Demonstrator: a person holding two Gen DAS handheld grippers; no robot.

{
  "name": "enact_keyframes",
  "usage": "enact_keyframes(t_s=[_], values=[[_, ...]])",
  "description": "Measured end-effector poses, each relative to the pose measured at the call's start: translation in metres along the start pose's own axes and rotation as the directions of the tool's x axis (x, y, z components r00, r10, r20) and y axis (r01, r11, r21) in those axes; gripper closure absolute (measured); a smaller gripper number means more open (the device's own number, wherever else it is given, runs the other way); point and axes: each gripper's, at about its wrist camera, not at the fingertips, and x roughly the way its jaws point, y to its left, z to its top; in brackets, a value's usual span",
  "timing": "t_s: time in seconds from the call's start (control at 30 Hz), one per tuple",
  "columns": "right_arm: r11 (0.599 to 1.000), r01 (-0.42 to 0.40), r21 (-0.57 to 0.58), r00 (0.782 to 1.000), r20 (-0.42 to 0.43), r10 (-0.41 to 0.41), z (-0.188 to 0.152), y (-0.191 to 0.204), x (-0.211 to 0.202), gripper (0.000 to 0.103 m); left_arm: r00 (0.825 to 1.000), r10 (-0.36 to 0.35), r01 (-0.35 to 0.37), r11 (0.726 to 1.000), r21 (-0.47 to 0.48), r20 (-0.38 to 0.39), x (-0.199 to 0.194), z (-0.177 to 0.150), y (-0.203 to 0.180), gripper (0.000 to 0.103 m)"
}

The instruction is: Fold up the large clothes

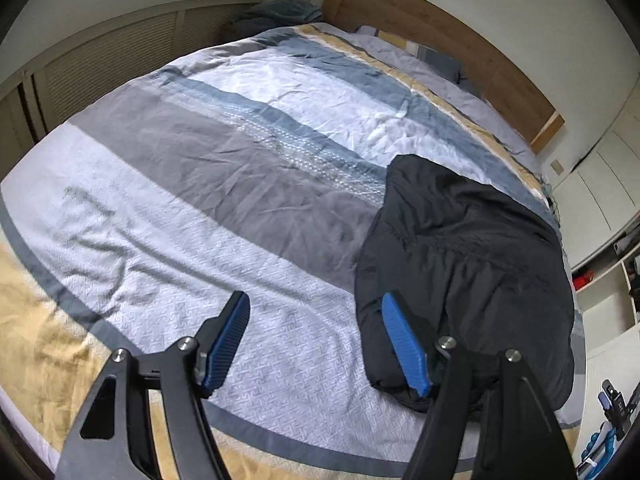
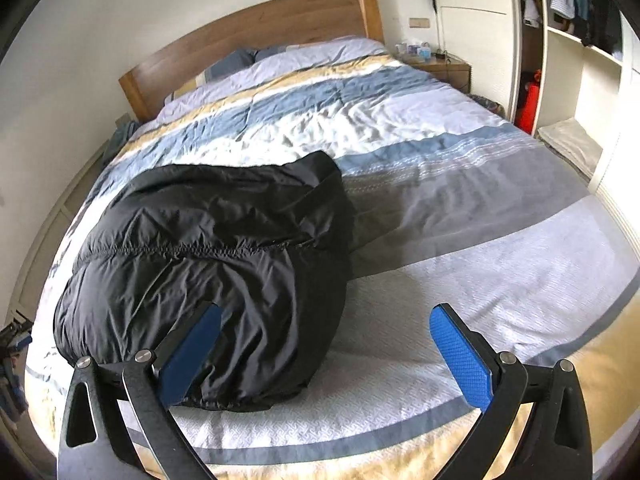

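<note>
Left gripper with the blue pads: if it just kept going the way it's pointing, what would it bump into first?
Most likely the striped duvet. The left gripper is open and empty, aimed down at bare bedding. The black jacket lies beside that line, though depth is hard to judge.

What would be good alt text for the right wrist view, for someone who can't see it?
A black puffy jacket lies bundled on a bed with a striped duvet, and the open right gripper hangs above its near edge holding nothing. A wooden headboard stands at the far end, an open wardrobe to the right.

Left claw [image 1: 316, 344], right claw [image 2: 326, 354] — black arms, blue ribbed pads, silver screws
</note>
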Motion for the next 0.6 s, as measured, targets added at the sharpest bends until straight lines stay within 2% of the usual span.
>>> enact_keyframes(t_s=[0.13, 0.23, 0.33, 0.43, 0.5, 0.6], values=[[0.998, -0.009, 0.059, 1.0, 0.017, 0.008, -0.003, -0.012, -0.003, 0.0, 1.0, -0.015, 0.014, 0.999, -0.037, -0.022, 0.005, -0.004, 0.014, 0.035], [0.992, -0.056, 0.115, 0.998, -0.01, 0.057, -0.01, -0.018, 0.011, 0.001, 0.999, -0.029, 0.027, 0.998, -0.065, -0.04, 0.017, -0.007, 0.02, 0.035], [0.983, -0.095, 0.157, 0.993, -0.053, 0.104, -0.018, -0.019, 0.034, 0.001, 0.995, -0.083, 0.076, 0.99, -0.117, -0.055, 0.03, -0.01, 0.026, 0.034], [0.972, -0.137, 0.192, 0.983, -0.093, 0.157, -0.024, -0.017, 0.061, 0.0, 0.991, -0.111, 0.102, 0.987, -0.123, -0.07, 0.043, -0.008, 0.022, 0.033], [0.96, -0.168, 0.223, 0.974, -0.114, 0.197, -0.027, -0.016, 0.077, 0.0, 0.981, -0.18, 0.167, 0.976, -0.142, -0.079, 0.054, -0.005, 0.018, 0.033], [0.939, -0.205, 0.274, 0.959, -0.134, 0.249, -0.029, -0.017, 0.103, 0.0, 0.97, -0.222, 0.208, 0.968, -0.141, -0.094, 0.071, 0.0, 0.006, 0.033]])
